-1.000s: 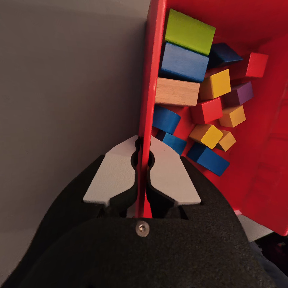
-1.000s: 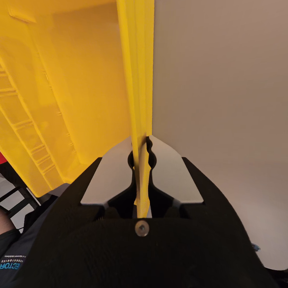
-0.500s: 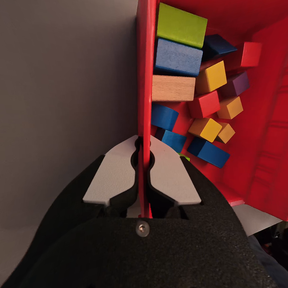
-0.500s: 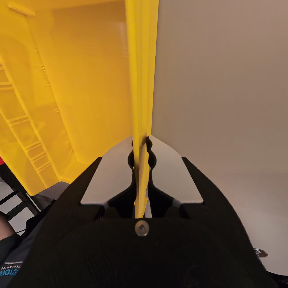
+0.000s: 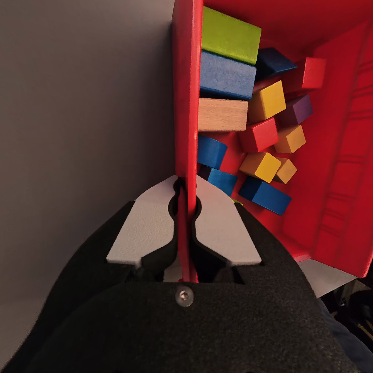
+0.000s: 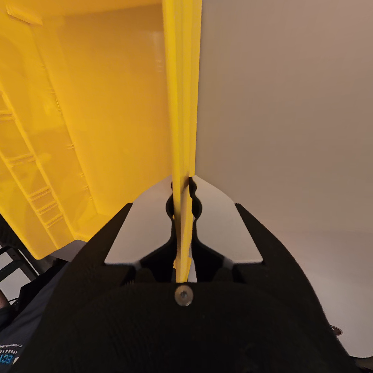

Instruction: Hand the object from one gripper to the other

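Note:
In the left wrist view my left gripper (image 5: 186, 181) is shut on the side wall of a red bin (image 5: 184, 101). The bin holds several wooden blocks: a green one (image 5: 228, 36), a blue one (image 5: 226, 75), a plain wood one (image 5: 222, 115), yellow, red, purple and orange cubes. In the right wrist view my right gripper (image 6: 182, 181) is shut on the side wall of a yellow bin (image 6: 181, 80). What shows of the yellow bin's inside (image 6: 111, 111) has nothing in it. Neither gripper shows in the other's view.
A grey table top (image 5: 80, 121) lies left of the red bin; it also lies right of the yellow bin in the right wrist view (image 6: 282, 121), with its front edge at the lower right. A person's dark clothing (image 6: 30, 312) shows at the lower left.
The red bin has shifted a little in the left wrist view and its blocks have slid slightly. The yellow bin has shifted slightly right in the right wrist view. Both grips are unchanged.

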Motion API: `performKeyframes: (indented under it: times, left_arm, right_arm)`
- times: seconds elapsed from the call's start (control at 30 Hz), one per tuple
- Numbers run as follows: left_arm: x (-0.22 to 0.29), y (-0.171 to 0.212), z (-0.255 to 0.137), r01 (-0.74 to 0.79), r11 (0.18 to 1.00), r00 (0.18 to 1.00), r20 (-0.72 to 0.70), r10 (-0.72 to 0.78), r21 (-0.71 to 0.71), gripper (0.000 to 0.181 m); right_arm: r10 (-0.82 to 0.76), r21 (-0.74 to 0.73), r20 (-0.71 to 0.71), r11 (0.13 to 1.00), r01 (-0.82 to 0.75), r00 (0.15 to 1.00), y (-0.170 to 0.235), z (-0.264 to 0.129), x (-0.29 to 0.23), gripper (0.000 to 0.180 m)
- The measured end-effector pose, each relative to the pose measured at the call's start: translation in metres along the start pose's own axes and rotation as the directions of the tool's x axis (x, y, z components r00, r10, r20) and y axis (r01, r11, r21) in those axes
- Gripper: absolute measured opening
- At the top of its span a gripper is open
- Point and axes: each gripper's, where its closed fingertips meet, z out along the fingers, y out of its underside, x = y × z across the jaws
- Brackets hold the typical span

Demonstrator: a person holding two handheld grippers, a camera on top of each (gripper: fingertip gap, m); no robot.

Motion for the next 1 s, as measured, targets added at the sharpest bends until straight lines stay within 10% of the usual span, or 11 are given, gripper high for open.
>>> performKeyframes:
  times: [0.63,0.83,1.0]
  left_arm:
    - [-0.023,0.012,-0.015,0.057,0.996,0.998,-0.03,-0.055,0.063,0.011]
    - [-0.015,-0.022,-0.069,-0.006,0.906,0.994,-0.094,0.05,0.422,0.022]
    - [0.028,-0.025,-0.13,-0.259,0.686,0.931,-0.012,0.364,0.68,0.03]
  right_arm:
    - [-0.041,0.179,-0.018,0.983,0.044,0.999,-0.02,-0.022,-0.002,0.028]
    - [-0.068,0.411,-0.163,0.902,0.13,0.984,-0.047,-0.072,-0.001,0.031]
    - [-0.213,0.696,-0.191,0.659,0.286,0.958,-0.069,-0.129,-0.041,0.031]
